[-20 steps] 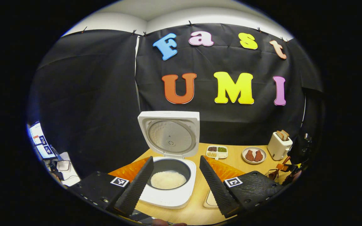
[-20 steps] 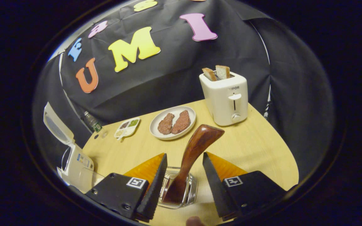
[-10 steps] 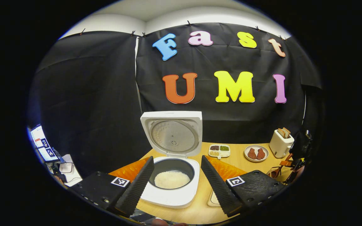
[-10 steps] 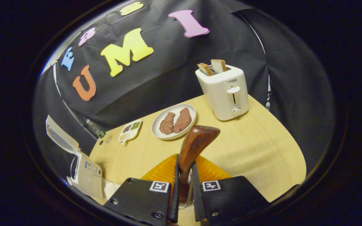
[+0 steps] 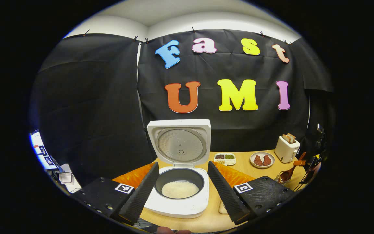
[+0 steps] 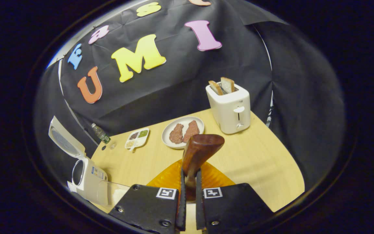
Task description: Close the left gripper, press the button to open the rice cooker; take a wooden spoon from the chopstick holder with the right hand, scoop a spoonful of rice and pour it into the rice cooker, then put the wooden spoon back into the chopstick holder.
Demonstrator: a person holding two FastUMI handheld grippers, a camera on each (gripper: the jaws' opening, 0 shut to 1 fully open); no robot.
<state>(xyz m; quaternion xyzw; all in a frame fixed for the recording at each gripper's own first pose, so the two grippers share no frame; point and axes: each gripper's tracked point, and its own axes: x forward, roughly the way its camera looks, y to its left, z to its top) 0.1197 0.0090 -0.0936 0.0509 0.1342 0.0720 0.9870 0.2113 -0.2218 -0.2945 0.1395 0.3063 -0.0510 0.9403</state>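
In the right gripper view I had my right claw (image 6: 188, 191) clamped on the wooden spoon (image 6: 197, 155), its handle rising at lower centre of the frame. My left claw (image 5: 182, 188) was spread wide at the bottom of the left gripper view, framing the rice cooker (image 5: 178, 177) on the worktop (image 5: 245, 162), lid up, white rice (image 5: 180, 189) in the pot. The toaster (image 6: 230, 109) and a plate (image 6: 183, 132) sat at centre right.

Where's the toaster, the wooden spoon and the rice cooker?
toaster (image 6: 230, 110), right gripper view, front wall.
wooden spoon (image 6: 200, 149), right gripper view, handle.
rice cooker (image 5: 177, 208), left gripper view, front rim.
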